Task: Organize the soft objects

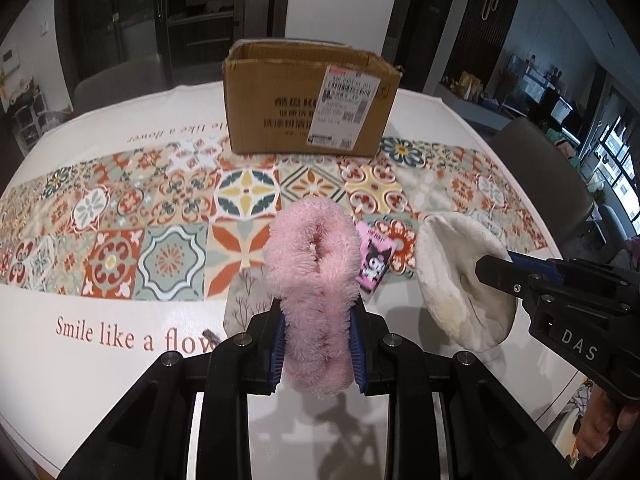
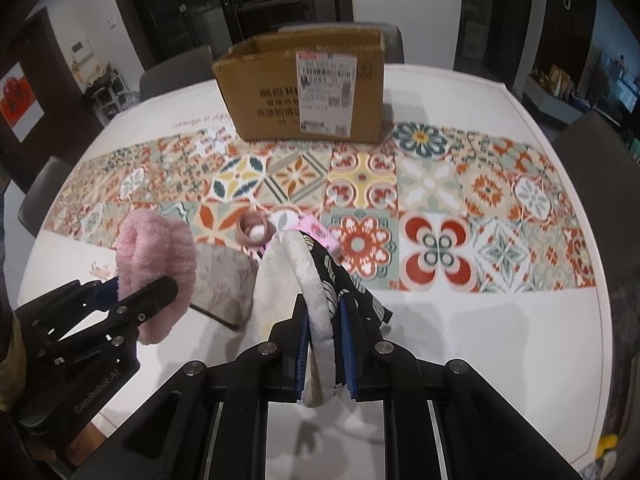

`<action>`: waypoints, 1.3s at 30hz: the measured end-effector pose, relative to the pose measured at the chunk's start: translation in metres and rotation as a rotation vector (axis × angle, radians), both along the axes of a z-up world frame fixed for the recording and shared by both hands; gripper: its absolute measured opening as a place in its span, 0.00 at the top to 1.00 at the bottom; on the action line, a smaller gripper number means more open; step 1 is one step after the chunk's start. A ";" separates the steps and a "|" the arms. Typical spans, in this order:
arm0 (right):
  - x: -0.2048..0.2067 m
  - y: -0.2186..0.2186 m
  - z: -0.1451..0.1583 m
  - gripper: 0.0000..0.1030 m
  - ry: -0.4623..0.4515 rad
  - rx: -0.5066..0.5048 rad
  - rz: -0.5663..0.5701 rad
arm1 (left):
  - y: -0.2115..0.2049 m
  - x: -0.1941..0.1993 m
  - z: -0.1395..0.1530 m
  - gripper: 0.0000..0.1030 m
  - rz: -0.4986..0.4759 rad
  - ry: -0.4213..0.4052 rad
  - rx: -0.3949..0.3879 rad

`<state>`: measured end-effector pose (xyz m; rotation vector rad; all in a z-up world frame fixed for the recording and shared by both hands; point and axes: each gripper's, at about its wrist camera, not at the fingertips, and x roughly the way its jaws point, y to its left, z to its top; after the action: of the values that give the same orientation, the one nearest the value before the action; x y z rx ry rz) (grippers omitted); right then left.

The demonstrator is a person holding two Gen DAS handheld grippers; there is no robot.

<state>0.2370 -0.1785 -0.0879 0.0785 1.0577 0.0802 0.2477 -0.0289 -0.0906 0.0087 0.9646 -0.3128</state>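
Note:
My left gripper [image 1: 319, 340] is shut on a fluffy pink headband [image 1: 316, 280] and holds it above the table; it also shows in the right wrist view [image 2: 156, 264]. My right gripper [image 2: 323, 344] is shut on a cream cloth item with a black patterned side [image 2: 312, 280], lifted off the table; its cream side shows in the left wrist view [image 1: 456, 276]. An open cardboard box [image 1: 308, 100] stands at the far side of the table, also in the right wrist view [image 2: 304, 88].
A grey pouch [image 2: 224, 280] lies on the table between the grippers. A pink card pack [image 1: 374, 260] and pink hair ties [image 2: 254, 230] lie on the patterned tablecloth [image 2: 440, 200]. Chairs stand around the table.

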 end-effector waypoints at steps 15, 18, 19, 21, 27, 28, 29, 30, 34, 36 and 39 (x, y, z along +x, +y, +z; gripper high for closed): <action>0.011 -0.004 0.048 0.86 -0.139 0.069 0.001 | -0.004 0.017 0.060 0.73 -0.001 -0.128 -0.057; 0.014 -0.004 0.059 0.86 -0.176 0.076 0.001 | -0.003 0.022 0.071 0.73 0.004 -0.157 -0.065; 0.015 -0.004 0.063 0.87 -0.190 0.077 0.000 | -0.002 0.024 0.075 0.73 0.006 -0.168 -0.067; 0.019 -0.004 0.072 0.87 -0.220 0.078 -0.002 | -0.001 0.028 0.082 0.73 0.009 -0.190 -0.073; 0.031 -0.008 0.095 0.87 -0.301 0.081 -0.018 | -0.001 0.041 0.107 0.73 0.012 -0.263 -0.084; 0.033 -0.008 0.098 0.87 -0.312 0.082 -0.021 | -0.001 0.043 0.111 0.73 0.013 -0.278 -0.086; 0.035 -0.008 0.102 0.87 -0.323 0.084 -0.024 | -0.001 0.045 0.115 0.73 0.014 -0.288 -0.087; 0.038 -0.008 0.106 0.87 -0.340 0.083 -0.025 | -0.001 0.047 0.119 0.73 0.014 -0.297 -0.092; 0.046 -0.010 0.120 0.87 -0.387 0.087 -0.032 | -0.001 0.058 0.135 0.73 0.015 -0.340 -0.104; 0.051 -0.010 0.128 0.87 -0.413 0.084 -0.033 | -0.001 0.063 0.140 0.73 0.015 -0.356 -0.105; 0.057 -0.010 0.138 0.87 -0.447 0.085 -0.038 | -0.002 0.073 0.148 0.73 0.016 -0.377 -0.104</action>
<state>0.2937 -0.1888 0.0498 0.1505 0.6062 0.1026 0.3207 -0.0312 0.0571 -0.0336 0.5738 -0.3324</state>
